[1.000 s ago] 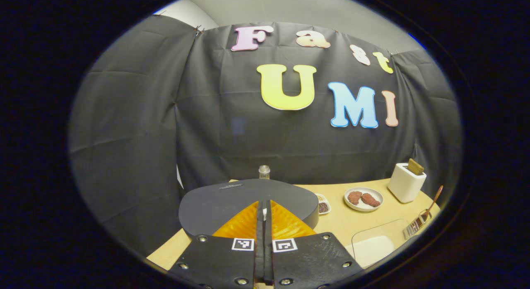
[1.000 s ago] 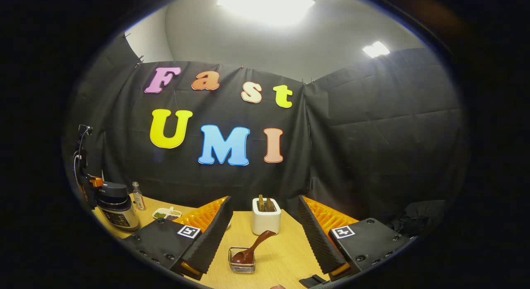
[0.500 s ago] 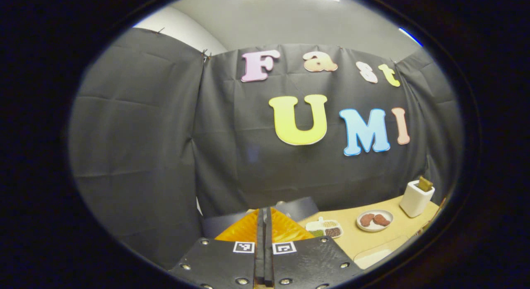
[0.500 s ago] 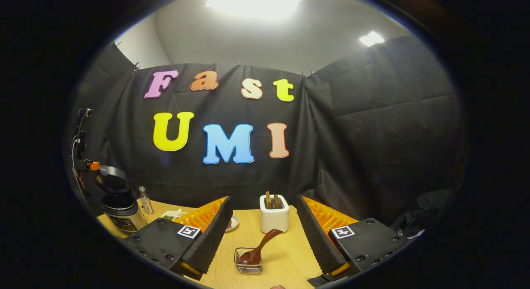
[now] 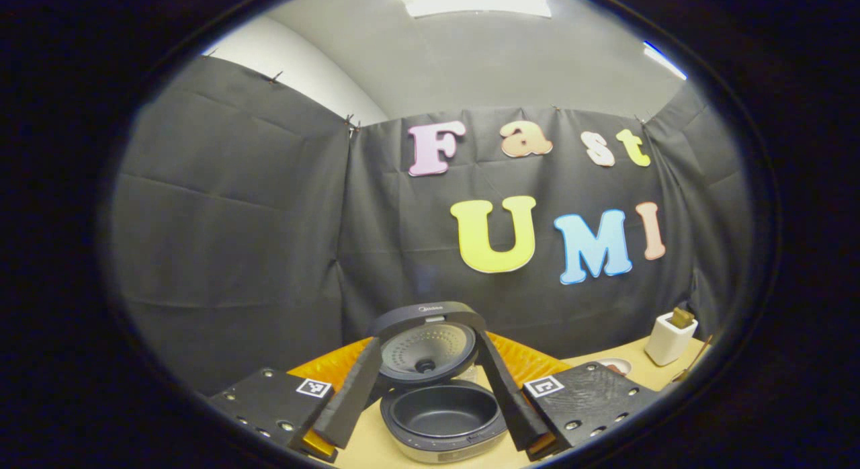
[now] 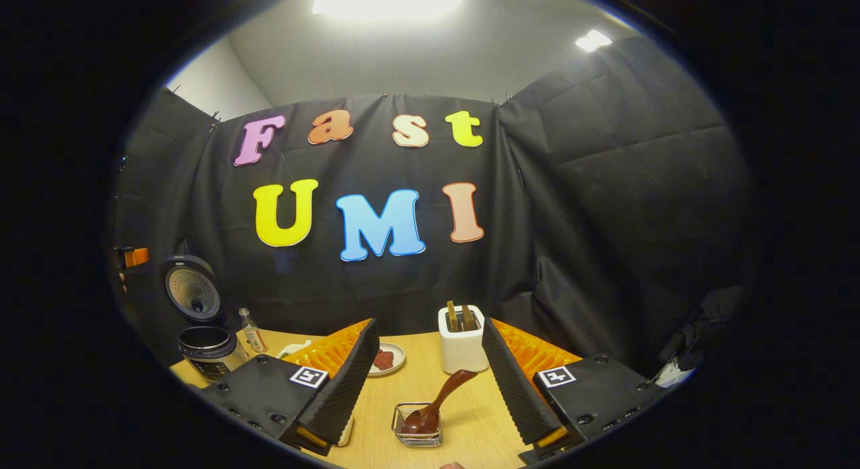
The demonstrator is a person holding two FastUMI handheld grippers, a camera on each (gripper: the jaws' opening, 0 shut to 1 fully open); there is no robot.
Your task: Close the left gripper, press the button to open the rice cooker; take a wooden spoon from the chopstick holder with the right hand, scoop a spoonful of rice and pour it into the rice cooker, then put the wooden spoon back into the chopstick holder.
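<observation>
The rice cooker (image 5: 443, 422) stands open right in front of my left gripper (image 5: 426, 338), its lid (image 5: 430, 334) raised and the dark inner pot bare. The left gripper is open, a finger on either side of the cooker and touching nothing. In the right gripper view the wooden spoon (image 6: 447, 395) leans in a small wire chopstick holder (image 6: 416, 434) on the table. My right gripper (image 6: 428, 324) is open above and just behind it, with nothing between its fingers. The cooker (image 6: 208, 351) also stands at the far left there.
A white toaster (image 6: 462, 338) stands behind the holder. A plate of meat (image 6: 384, 358) and a small bottle (image 6: 252, 329) sit toward the cooker. The wooden table (image 6: 470, 415) runs to the black cloth wall. The toaster (image 5: 668, 340) also stands at the right in the left gripper view.
The left gripper went from shut to open and drew back from the cooker. The lid swung up from shut to fully raised. The right gripper shifted slightly toward the spoon.
</observation>
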